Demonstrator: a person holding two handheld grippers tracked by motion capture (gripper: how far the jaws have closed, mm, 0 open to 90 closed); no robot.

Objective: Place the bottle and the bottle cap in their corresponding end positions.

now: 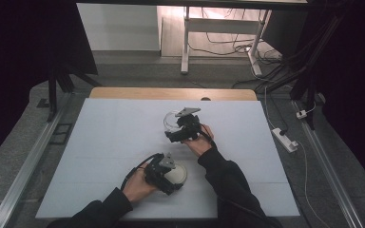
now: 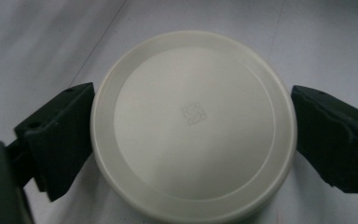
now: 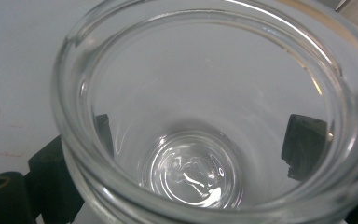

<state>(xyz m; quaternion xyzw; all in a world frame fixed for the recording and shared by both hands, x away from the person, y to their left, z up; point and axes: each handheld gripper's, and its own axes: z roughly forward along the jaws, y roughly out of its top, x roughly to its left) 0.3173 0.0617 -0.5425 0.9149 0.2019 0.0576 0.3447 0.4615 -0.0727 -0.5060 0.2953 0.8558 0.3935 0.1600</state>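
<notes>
Evidently the work in hand was closing a jar, and each hand had taken one half of it. The left gripper (image 1: 164, 172) sat near the front edge of the white table (image 1: 100, 142), its jaws spread wide to either side of a round white lid (image 2: 193, 123) that lay flat on the surface. The left jaw looked to be touching the lid's rim, while the right jaw stood at the rim or just off it, so whether the lid was truly pinched could not be told. The right gripper (image 1: 183, 128) was farther back, near the table's middle, with its jaws closed against the outside wall of an empty clear glass jar (image 3: 205, 116). Seen through the glass, both jaws pressed the wall, probably to steady the jar for capping. Lid and jar lay well apart.
</notes>
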